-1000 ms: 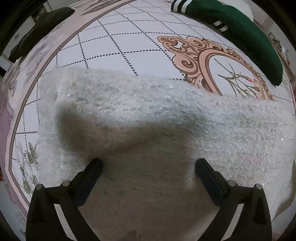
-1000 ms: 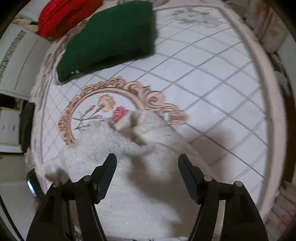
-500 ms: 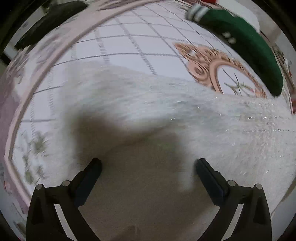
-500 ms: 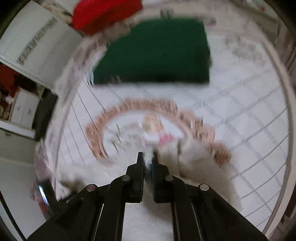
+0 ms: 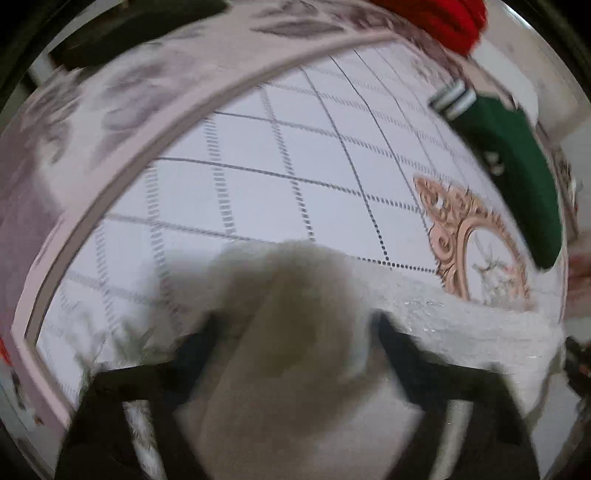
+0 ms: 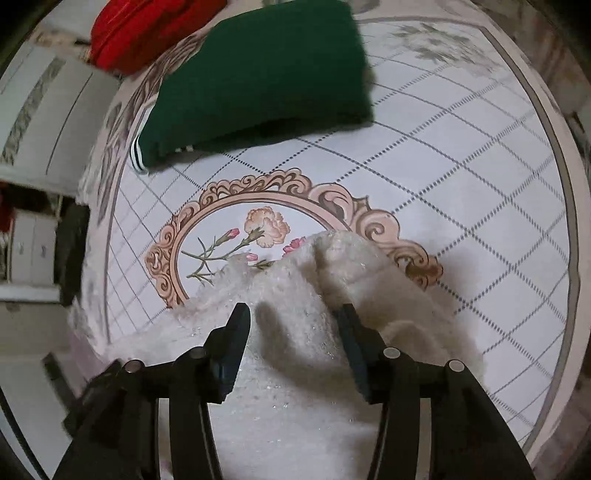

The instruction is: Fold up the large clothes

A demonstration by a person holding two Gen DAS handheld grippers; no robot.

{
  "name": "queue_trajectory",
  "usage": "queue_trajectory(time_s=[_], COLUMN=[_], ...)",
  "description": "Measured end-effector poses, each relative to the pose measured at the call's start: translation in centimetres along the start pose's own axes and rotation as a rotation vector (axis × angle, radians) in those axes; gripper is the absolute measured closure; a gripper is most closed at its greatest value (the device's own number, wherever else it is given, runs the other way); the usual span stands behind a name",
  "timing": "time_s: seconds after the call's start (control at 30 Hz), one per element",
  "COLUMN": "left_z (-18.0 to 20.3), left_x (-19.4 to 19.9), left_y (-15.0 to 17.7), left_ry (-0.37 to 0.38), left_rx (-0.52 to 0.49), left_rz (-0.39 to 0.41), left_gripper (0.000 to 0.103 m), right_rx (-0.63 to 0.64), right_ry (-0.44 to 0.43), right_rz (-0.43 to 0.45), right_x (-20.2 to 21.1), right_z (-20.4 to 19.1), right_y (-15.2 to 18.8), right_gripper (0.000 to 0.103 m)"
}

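One fuzzy white sweater point(image 6: 295, 332) lies on the patterned bedspread point(image 6: 461, 155), beside one folded green sweater point(image 6: 258, 74) and one red garment point(image 6: 147, 26). The right gripper point(image 6: 291, 336), clamped half a second ago, now gapes over it; the left gripper point(image 5: 295, 332) stays spread.

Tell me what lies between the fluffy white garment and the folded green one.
In the right wrist view, only bare patterned bed cover separates the white garment from the green garment: the ornate frame with carnations and some dotted grid.
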State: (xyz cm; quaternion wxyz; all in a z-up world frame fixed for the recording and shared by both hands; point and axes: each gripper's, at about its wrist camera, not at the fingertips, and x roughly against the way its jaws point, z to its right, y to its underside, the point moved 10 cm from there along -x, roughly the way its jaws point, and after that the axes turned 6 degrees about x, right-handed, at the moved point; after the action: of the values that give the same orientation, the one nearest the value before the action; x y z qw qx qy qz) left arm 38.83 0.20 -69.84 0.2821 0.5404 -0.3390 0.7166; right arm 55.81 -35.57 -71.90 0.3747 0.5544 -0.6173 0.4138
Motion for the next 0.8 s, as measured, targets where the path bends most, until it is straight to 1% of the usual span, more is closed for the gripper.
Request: queue_trajectory(time_s=[0.03,0.1,0.2,0.27,0.33,0.4,0.43,0.5,0.57,0.63,0.67,0.7,0.73,0.77,0.8], left_z=[0.6,1.2,0.9,0.1,-0.7,-0.9,-1.0,-1.1,-1.7,-2.0,-2.0,-2.0,-2.0,-2.1,-2.1], left_x=[-0.3,0.4,3.5,4.6,5.2,5.1,4.8,4.5,4.3,4.4,4.4,4.3,4.3,4.3,4.5], left_y=[-0.1,-0.7,-1.3,-1.4,-1.4,-1.3,-1.2,-1.2,-1.1,-0.9,-0.9,-0.8,-0.7,-0.7,-0.7], left_ry=[-0.003,0.011,0.065,0.086,0.101,0.103,0.099,0.097,0.092,0.086,0.084,0.079,0.077,0.074,0.076], left_rx=[-0.02,-0.042,0.003,0.041,0.08,0.093,0.099,0.105,0.114,0.113,0.114,0.109,0.106,0.105,0.109], left_rz=[0.002,0.035,0.098,0.111,0.114,0.109,0.104,0.097,0.095,0.095,0.095,0.096,0.096,0.097,0.097], left_gripper=[0.065,0.09,0.093,0.093,0.093,0.093,0.093,0.093,0.093,0.093,0.093,0.093,0.093,0.093,0.093], right_rx=[-0.024,-0.037,-0.013,0.02,0.054,0.072,0.073,0.082,0.121,0.188,0.218,0.237,0.244,0.234,0.241], right_ry=[-0.01,-0.014,0.02,0.034,0.055,0.064,0.07,0.038,-0.032,-0.08,-0.075,-0.029,-0.01,-0.002,-0.004], right_rz=[0.0,0.004,0.048,0.066,0.063,0.049,0.034,0.019,0.006,-0.069,-0.086,-0.072,-0.074,-0.076,-0.03], right_x=[0.0,0.6,2.5,3.4,3.8,3.4,3.0,2.3,1.3,-0.6,-1.4,-2.1,-2.6,-2.7,-1.8], right_z=[0.3,0.4,0.4,0.3,0.5,0.9,1.1,0.7,-0.7,-2.3,-2.8,-2.6,-2.7,-2.7,-3.2], right_y=[0.1,-0.2,-0.8,-1.0,-0.9,-0.7,-0.7,-0.7,-0.9,-0.2,0.1,0.1,0.3,0.3,-0.1], right_gripper=[0.051,0.051,0.051,0.05,0.04,0.023,0.023,0.023,0.023,0.023,0.024,0.049,0.086,0.099,0.099])
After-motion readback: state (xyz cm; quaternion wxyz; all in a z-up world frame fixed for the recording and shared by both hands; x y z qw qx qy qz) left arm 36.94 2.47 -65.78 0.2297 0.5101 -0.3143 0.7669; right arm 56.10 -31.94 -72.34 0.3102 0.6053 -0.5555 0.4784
